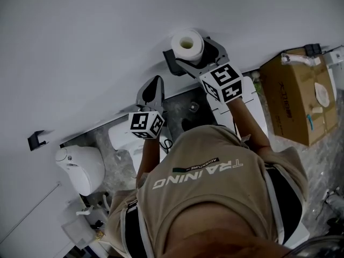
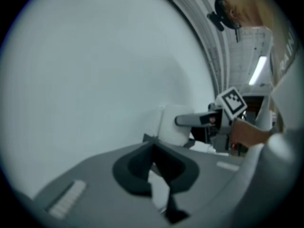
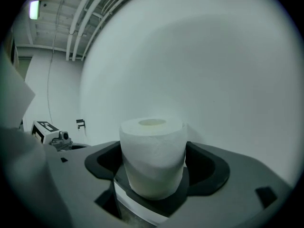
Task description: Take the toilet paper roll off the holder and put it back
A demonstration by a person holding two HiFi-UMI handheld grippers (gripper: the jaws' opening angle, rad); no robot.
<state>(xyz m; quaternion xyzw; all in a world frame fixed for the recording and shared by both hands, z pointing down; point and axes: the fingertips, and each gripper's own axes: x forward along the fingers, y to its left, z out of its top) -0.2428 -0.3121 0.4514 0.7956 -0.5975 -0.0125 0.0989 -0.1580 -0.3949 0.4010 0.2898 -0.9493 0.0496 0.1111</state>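
Holding a gripper in each hand, you face the pale wall (image 1: 91, 47) where the dark holder (image 1: 173, 63) is mounted. Toilet paper roll (image 1: 187, 44) sits on that holder, its open core end facing your head camera. Your right gripper (image 1: 200, 55) is at the holder, one jaw on either side of the roll. The right gripper view shows the jaws spread wide, with dark gaps between the pads and the paper on both sides, so the roll is framed but not pinched. A strip of lighter surface shows under the roll in that view; whether it belongs to the holder can't be told. The right gripper's marker cube (image 1: 223, 82) lies just behind the holder, toward you. Your left gripper (image 1: 155, 85) is off to the left of the holder, clear of it, pointing at the wall. Its jaws are drawn together with nothing between them. The left gripper view catches the roll beyond the jaw tips, with the right gripper alongside it. A cardboard box (image 1: 298, 98) stands on the floor well to the right of the holder. A white rounded fixture (image 1: 80, 168) sits well to the holder's left, near the wall.
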